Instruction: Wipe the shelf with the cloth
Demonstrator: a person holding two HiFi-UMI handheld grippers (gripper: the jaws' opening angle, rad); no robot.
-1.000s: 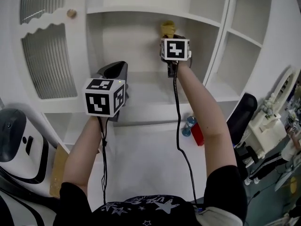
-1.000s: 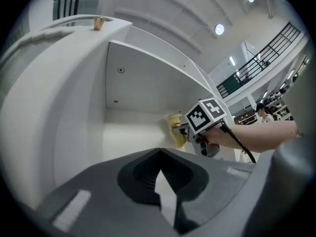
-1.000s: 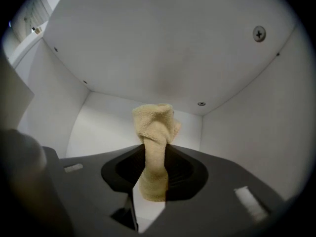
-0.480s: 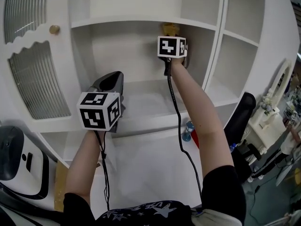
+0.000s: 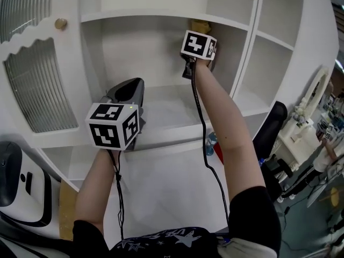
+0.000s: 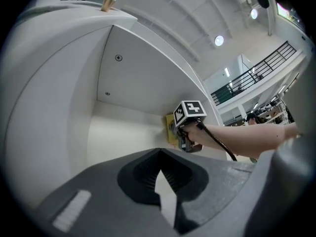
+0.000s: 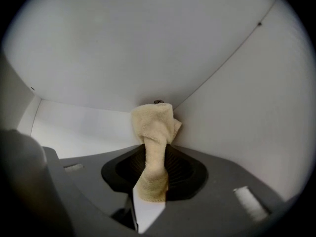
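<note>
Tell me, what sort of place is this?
Probably a big indoor hall set up like a home, not a real house: a white shelf unit stands under a high ceiling with round lights, and a railed balcony runs behind.

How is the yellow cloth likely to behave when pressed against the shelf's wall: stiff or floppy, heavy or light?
Probably floppy: the cloth twists and bunches beyond the right gripper. Likely light, since a narrow pinch holds it up. Its towelling looks grippy, so it should drag, not slide.

Your views: bright, even light; ceiling lights (image 6: pixel 218 40) glare top of left gripper view; fisheye edges, black corners.
</note>
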